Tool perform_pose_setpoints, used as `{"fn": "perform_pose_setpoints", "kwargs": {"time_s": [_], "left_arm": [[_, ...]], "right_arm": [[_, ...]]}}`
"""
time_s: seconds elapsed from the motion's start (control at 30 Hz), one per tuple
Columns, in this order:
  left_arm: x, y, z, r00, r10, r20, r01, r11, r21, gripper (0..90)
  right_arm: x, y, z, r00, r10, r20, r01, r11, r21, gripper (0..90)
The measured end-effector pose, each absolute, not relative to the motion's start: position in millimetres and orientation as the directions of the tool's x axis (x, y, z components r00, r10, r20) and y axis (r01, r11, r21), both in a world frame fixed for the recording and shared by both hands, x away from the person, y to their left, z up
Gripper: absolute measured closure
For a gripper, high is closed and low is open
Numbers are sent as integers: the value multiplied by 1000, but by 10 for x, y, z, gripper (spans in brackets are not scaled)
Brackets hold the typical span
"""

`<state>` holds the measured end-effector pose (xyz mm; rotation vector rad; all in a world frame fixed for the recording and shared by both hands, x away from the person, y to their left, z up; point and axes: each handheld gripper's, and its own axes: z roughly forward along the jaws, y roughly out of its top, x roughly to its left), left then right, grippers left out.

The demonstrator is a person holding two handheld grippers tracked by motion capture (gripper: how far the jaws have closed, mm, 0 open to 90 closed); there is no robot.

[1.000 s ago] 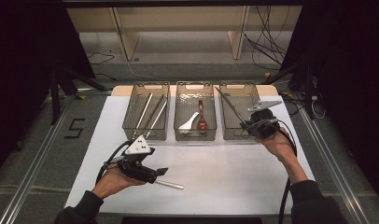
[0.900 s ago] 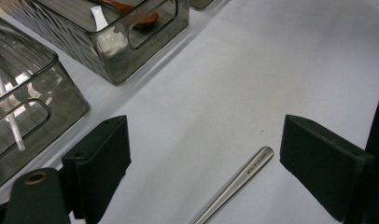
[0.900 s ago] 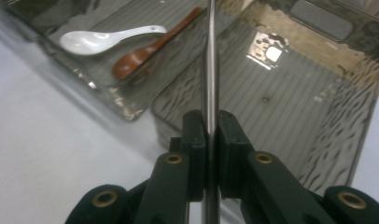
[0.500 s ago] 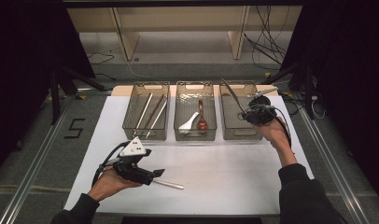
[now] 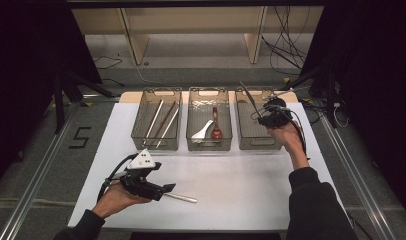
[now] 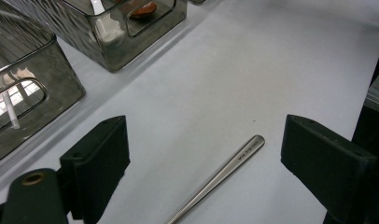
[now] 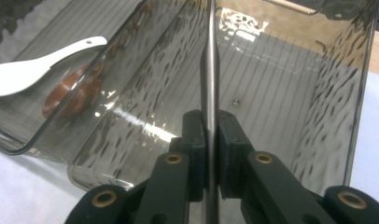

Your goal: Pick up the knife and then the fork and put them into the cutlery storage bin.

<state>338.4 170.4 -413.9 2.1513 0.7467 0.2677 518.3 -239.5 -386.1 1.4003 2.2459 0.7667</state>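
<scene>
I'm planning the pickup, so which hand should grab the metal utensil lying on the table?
Left: the left gripper hangs open right over the utensil, while the right gripper is shut on another.

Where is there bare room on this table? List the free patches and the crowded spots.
Free: the white table between the three bins and the near edge, right of the metal utensil; also the right bin floor. Crowded: left bin with chopsticks, middle bin with spoons.

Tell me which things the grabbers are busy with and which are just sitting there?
Busy with:
- metal utensil pinched in the right gripper
- right bin under it
- metal handle between the open left gripper

Just sitting:
- white spoon
- brown spoon
- chopsticks
</scene>
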Motion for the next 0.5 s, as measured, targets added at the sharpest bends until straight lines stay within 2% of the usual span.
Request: {"fn": "perform_pose_setpoints", "kwargs": {"time_s": [0.37, 0.43, 0.5], "left_arm": [[3382, 1696, -4141, 800, 596, -60, 421, -487, 765, 149], [3382, 1696, -4142, 800, 598, -58, 421, -490, 763, 149], [3384, 1700, -4136, 798, 600, -55, 421, -490, 764, 149]], "right_arm": [[5282, -2440, -3949, -369, 929, -6, 735, 296, 610, 821], [5276, -2440, -3924, -365, 931, 24, 720, 266, 641, 715], [5262, -2433, -3860, -385, 920, 72, 702, 241, 670, 669]]}}
